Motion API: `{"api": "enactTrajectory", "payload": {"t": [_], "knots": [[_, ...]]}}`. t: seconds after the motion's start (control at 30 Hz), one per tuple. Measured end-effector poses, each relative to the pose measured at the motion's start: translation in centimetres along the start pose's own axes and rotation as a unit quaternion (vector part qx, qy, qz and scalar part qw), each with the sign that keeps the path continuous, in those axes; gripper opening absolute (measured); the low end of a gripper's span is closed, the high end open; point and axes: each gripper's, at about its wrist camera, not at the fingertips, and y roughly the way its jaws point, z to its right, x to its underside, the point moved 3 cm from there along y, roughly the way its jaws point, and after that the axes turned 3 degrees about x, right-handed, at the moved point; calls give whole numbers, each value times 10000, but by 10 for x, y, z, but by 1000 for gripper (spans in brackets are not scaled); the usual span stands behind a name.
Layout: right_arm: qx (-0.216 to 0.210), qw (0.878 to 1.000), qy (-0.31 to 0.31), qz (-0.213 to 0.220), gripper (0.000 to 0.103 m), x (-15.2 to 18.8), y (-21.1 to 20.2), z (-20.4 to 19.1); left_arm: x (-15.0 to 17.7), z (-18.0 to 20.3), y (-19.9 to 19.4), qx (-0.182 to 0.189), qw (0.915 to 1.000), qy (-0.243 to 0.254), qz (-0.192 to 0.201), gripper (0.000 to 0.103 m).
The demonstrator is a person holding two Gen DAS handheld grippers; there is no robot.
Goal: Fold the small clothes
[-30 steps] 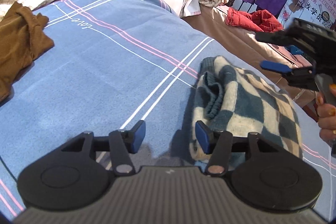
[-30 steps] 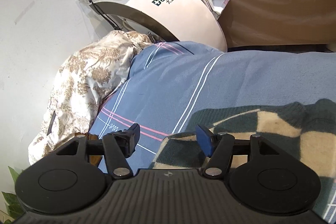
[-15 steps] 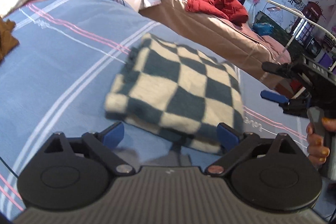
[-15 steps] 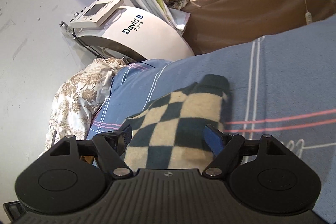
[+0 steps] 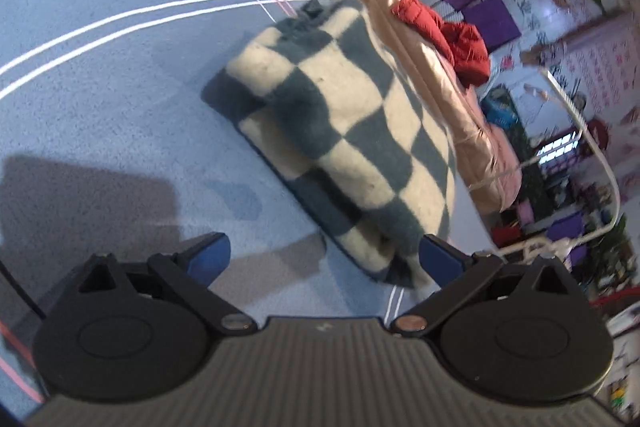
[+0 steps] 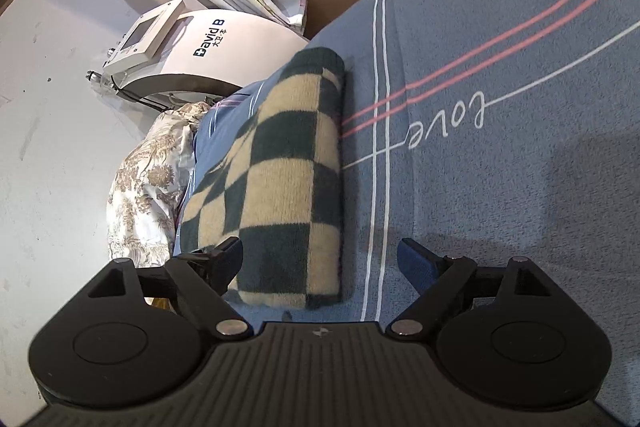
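A folded garment, checked in dark teal and cream, lies flat on the blue striped bed sheet. My left gripper hovers at its near corner, open wide; the right fingertip is beside that corner and nothing is pinched. In the right wrist view the same garment stretches away from me. My right gripper is open too. The garment's near end lies between the jaws, close to the left fingertip, with the right one over bare sheet.
A white machine marked "David B" stands past the head of the bed, beside a floral quilt. A tan bed with a red jacket runs alongside. A white rail and room clutter lie beyond it.
Both grippers' jaws have spread from narrow to wide. Both views have rolled and sunk closer to the sheet. The garment now lies folded flat, and the right gripper has left the left wrist view.
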Motion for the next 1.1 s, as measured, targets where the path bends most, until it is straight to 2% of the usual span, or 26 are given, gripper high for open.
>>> {"api": "enactTrajectory", "payload": {"t": [0.17,0.33,0.43,0.57,0.77,1.1], "knots": [[-42,9999,49,-80,103,-5,17,-4,-24,-14,6,-128,9990,-174,384,102],[-3,9999,27,-169,103,-7,32,-2,-46,-23,24,287,9978,-540,271,103],[-124,9996,181,-174,103,-9,38,-1,-52,-24,36,538,9959,-682,236,103],[-220,9989,370,-184,103,-14,44,0,-58,-22,52,691,9938,-841,225,103],[-203,9985,444,-254,103,-28,60,-7,-72,-16,71,519,9952,-820,143,103],[-303,9975,622,-156,103,-54,94,-14,-91,-15,94,646,9905,-1179,292,102]]}}
